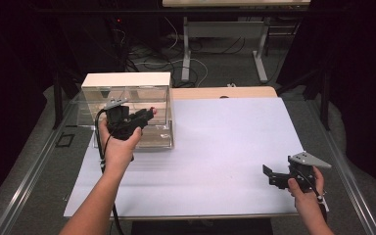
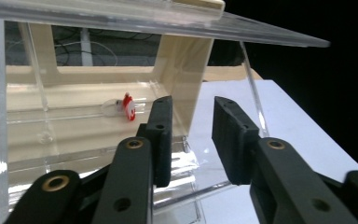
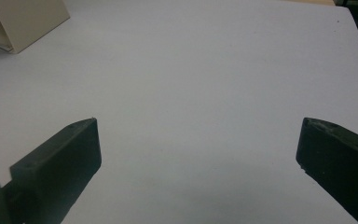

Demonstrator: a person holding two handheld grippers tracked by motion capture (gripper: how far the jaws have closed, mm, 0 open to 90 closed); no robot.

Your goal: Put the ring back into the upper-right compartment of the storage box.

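A clear plastic box (image 1: 127, 105) with a cream top and back stands at the far left of the white sheet (image 1: 215, 147). On the box floor lies a small red-and-white object with a clear part (image 2: 127, 106). My left gripper (image 1: 148, 115) is held at the box's front, pointing into it. In the left gripper view its jaws (image 2: 191, 119) stand a little apart with nothing between them, short of the red object. My right gripper (image 1: 267, 172) hovers low over the sheet at the near right, its jaws wide open (image 3: 199, 128) and empty.
The box's cream side wall (image 2: 182, 65) rises just beyond the left jaws, and its clear lid overhangs them. A corner of the box (image 3: 18, 21) is visible far off in the right gripper view. Metal rails (image 1: 39, 161) run along both table sides. Table legs and cables lie beyond.
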